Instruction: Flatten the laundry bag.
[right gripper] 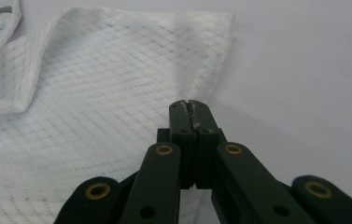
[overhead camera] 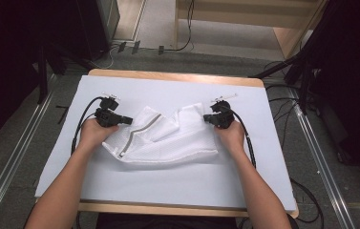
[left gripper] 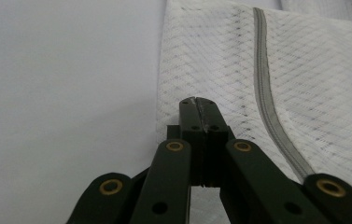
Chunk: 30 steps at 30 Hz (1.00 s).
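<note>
White quilted fabric, a garment [overhead camera: 163,138] with a grey zip strip [overhead camera: 139,130], crumpled at centre of the high view on a pale sheet-covered table [overhead camera: 168,183]. Diamond-stitched mesh texture, thin and soft, upper part bunched into loose folds, lower edge lying flatter as a shallow curve. In the left gripper view, the same cloth [left gripper: 304,79] at upper right, folded edge running straight down, grey zip tape [left gripper: 264,93] curving along it. In the right gripper view, cloth [right gripper: 108,107] across the left half, a rounded corner at top centre, a turned-over flap at upper left. Left gripper [overhead camera: 126,120] at the garment's left edge, centre-left of the high view; jaws pressed together, tips over the cloth's border, fabric pinched between them or not: cannot tell for sure. Right gripper [overhead camera: 207,119] at the right edge, centre-right; jaws likewise fully together beside the cloth's margin [right gripper: 190,109], a grip on fabric not clear. Black, hinged, brass-riveted linkage on both. Bare forearms entering from the bottom corners, cables trailing back. Likely step: taking hold of both sides for spreading or folding. Next move, by judgement: even lift or outward pull with both hands together, gentle enough not to slip off thin slippery cloth. Wooden table rim [overhead camera: 168,75] at top, grey floor [overhead camera: 20,138] around.
</note>
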### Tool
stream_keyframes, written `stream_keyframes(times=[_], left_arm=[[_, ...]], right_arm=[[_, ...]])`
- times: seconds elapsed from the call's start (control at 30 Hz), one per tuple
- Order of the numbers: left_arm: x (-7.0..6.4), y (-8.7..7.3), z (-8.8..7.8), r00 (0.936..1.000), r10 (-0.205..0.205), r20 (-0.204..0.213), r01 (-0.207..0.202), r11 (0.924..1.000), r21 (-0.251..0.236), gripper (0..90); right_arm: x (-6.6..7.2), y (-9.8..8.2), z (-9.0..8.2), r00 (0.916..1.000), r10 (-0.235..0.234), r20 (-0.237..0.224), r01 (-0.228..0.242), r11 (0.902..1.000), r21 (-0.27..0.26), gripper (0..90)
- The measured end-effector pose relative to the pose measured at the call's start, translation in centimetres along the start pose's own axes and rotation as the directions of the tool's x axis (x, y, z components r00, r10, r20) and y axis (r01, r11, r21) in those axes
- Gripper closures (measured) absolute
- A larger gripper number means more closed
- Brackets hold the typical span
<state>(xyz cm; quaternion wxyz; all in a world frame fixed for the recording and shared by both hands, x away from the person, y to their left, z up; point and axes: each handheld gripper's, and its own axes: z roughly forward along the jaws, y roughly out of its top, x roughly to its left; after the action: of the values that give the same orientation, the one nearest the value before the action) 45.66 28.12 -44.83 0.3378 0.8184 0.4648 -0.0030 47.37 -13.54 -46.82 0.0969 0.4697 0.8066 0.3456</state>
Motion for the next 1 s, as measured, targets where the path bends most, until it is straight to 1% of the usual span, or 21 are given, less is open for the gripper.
stream_keyframes(times=[0.03, 0.1, 0.17, 0.2, 0.23, 0.27, 0.3, 0.33, 0.37, 0.4, 0.43, 0.47, 0.53, 0.6, 0.67, 0.7, 0.73, 0.8, 0.93, 1.0], left_arm=[[0.0, 0.0, -0.1, 1.0000, 0.000, -0.005, 0.000, 1.0000, -0.005, 90.0], [0.1, 0.0, -0.3, 1.0000, -0.008, 0.001, 0.008, 0.9998, -0.015, 90.0], [0.1, 0.0, -0.5, 0.9997, -0.005, -0.023, 0.005, 0.9997, -0.023, 90.0], [0.3, 0.0, -0.7, 0.9997, -0.006, -0.023, 0.005, 0.9996, -0.026, 90.0], [0.3, -0.1, -0.7, 0.9996, -0.018, -0.022, 0.017, 0.9994, -0.029, 90.0], [0.5, -0.1, -0.8, 0.9993, -0.017, -0.034, 0.016, 0.9995, -0.026, 90.0], [0.6, -0.2, -0.8, 0.9988, -0.021, -0.044, 0.020, 0.9994, -0.029, 87.4], [0.8, -0.4, -0.9, 0.9988, -0.028, -0.040, 0.027, 0.9992, -0.031, 82.3], [0.9, -0.5, -0.9, 0.9989, -0.037, -0.027, 0.037, 0.9989, -0.031, 79.6], [1.0, -0.6, -0.8, 0.9987, -0.047, -0.020, 0.046, 0.9987, -0.019, 76.8], [1.0, -0.7, -0.7, 0.9988, -0.047, -0.015, 0.047, 0.9989, -0.005, 76.1], [1.0, -0.9, -0.7, 0.9989, -0.047, -0.007, 0.047, 0.9988, -0.014, 74.7], [1.0, -0.9, -0.7, 0.9980, -0.062, 0.014, 0.062, 0.9980, -0.010, 71.4], [0.7, -1.0, -0.6, 0.9986, -0.052, 0.011, 0.052, 0.9986, -0.009, 71.9], [0.3, -0.9, -0.4, 0.9995, -0.031, -0.007, 0.032, 0.9995, 0.006, 81.4], [0.1, -0.9, -0.2, 0.9997, -0.023, -0.008, 0.023, 0.9996, 0.019, 87.1], [0.0, -0.8, -0.1, 0.9997, -0.024, -0.011, 0.024, 0.9996, 0.018, 89.5], [-0.1, -0.7, -0.1, 0.9997, -0.020, -0.012, 0.021, 0.9995, 0.023, 90.0], [0.2, -0.7, -0.8, 0.9991, -0.042, -0.001, 0.042, 0.9990, -0.016, 90.0], [0.4, -0.7, -1.3, 0.9987, -0.048, -0.014, 0.048, 0.9980, -0.041, 90.0]], right_arm=[[0.0, 0.0, 0.0, 1.0000, 0.001, -0.001, -0.001, 1.0000, -0.001, 90.0], [-0.1, 0.0, 0.0, 1.0000, 0.005, 0.001, -0.005, 1.0000, -0.002, 90.0], [-0.1, 0.0, -0.1, 1.0000, 0.007, 0.001, -0.007, 1.0000, -0.002, 90.0], [-0.2, 0.0, -0.1, 1.0000, 0.008, -0.002, -0.008, 1.0000, -0.001, 90.0], [-0.2, -0.1, -0.1, 0.9999, 0.010, -0.002, -0.010, 0.9999, 0.001, 90.0], [-0.2, -0.1, 0.0, 0.9999, 0.010, -0.002, -0.010, 0.9999, 0.001, 90.0], [-0.2, -0.1, 0.0, 1.0000, 0.010, -0.002, -0.010, 1.0000, 0.002, 90.0], [-0.2, -0.1, 0.0, 1.0000, 0.009, -0.001, -0.009, 1.0000, 0.002, 90.0], [-0.2, -0.1, 0.0, 1.0000, 0.006, -0.001, -0.006, 1.0000, 0.001, 90.0], [-0.2, -0.1, 0.0, 1.0000, 0.008, 0.000, -0.008, 1.0000, 0.002, 90.0], [-0.2, -0.1, 0.0, 1.0000, 0.009, -0.002, -0.009, 1.0000, 0.002, 90.0], [-0.2, -0.1, 0.0, 0.9999, 0.010, -0.004, -0.010, 0.9999, 0.003, 90.0], [-0.2, -0.1, 0.0, 1.0000, 0.009, -0.003, -0.009, 1.0000, 0.003, 90.0], [-0.1, -0.1, 0.0, 1.0000, 0.004, 0.001, -0.004, 1.0000, 0.003, 90.0], [-0.1, -0.1, 0.0, 1.0000, 0.006, 0.003, -0.006, 1.0000, 0.004, 90.0], [-0.1, -0.1, 0.0, 1.0000, 0.005, 0.004, -0.005, 1.0000, 0.003, 90.0], [-0.1, -0.1, 0.0, 1.0000, 0.005, 0.003, -0.005, 1.0000, 0.003, 90.0], [-0.1, -0.1, 0.0, 1.0000, 0.004, 0.003, -0.004, 1.0000, 0.003, 90.0], [-0.2, 0.0, -0.2, 1.0000, 0.007, 0.005, -0.007, 1.0000, 0.003, 90.0], [-0.5, 0.0, -0.4, 0.9999, 0.013, 0.009, -0.013, 0.9999, -0.002, 90.0]])
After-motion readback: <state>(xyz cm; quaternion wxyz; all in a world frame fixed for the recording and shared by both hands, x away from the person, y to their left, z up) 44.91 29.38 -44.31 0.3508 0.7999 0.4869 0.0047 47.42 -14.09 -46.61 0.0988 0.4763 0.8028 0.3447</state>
